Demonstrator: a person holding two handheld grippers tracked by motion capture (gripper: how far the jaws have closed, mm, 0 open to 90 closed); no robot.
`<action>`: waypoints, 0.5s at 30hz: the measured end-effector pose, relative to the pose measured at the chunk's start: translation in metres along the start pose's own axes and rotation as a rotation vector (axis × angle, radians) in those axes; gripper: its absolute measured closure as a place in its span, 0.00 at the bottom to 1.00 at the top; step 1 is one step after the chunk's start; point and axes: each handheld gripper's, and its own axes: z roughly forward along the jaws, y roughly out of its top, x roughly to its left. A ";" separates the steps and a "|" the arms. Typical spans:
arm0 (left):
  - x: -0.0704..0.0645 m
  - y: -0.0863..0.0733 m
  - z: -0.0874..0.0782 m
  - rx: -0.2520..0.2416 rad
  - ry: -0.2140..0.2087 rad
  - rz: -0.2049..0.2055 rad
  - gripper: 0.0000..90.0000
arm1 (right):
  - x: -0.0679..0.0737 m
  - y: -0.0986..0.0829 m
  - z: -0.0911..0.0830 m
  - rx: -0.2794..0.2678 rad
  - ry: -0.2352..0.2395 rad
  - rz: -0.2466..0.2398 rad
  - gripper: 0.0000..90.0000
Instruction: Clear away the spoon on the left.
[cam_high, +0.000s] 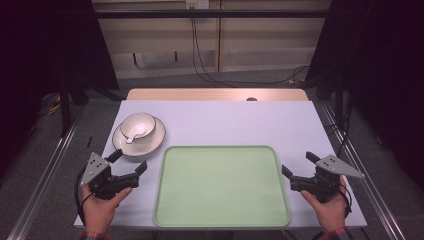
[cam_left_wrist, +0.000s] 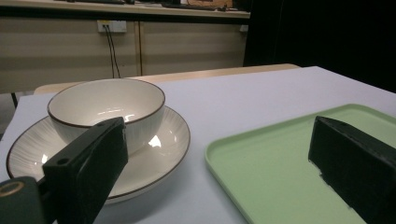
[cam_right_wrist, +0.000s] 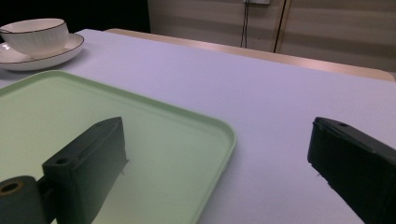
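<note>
A white bowl (cam_high: 138, 124) with a dark rim stands on a matching plate (cam_high: 150, 141) at the table's left; a white spoon (cam_high: 131, 137) lies in the bowl. An empty pale green tray (cam_high: 222, 185) sits at the front centre. My left gripper (cam_high: 131, 160) is open just in front of the plate, left of the tray, with nothing between its jaws. In the left gripper view the bowl (cam_left_wrist: 107, 105) and plate (cam_left_wrist: 161, 151) are close ahead, the tray (cam_left_wrist: 266, 172) to the right. My right gripper (cam_high: 298, 163) is open at the tray's right edge, straddling the tray's rim (cam_right_wrist: 229, 135).
The table (cam_high: 235, 122) is covered in a pale lilac sheet, with a bare wooden strip (cam_high: 215, 94) at its far edge. Metal rails run along the floor on both sides. Cables hang down the wall behind.
</note>
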 end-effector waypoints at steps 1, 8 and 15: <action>0.000 0.000 0.000 0.000 0.000 0.000 0.05 | 0.000 0.000 0.000 0.000 0.000 0.005 0.04; 0.001 -0.003 0.001 -0.002 0.017 -0.023 0.06 | 0.000 -0.002 0.003 0.008 -0.006 -0.008 0.04; 0.004 -0.005 0.005 0.015 0.047 -0.033 0.06 | 0.000 -0.003 0.005 0.013 -0.006 -0.002 0.04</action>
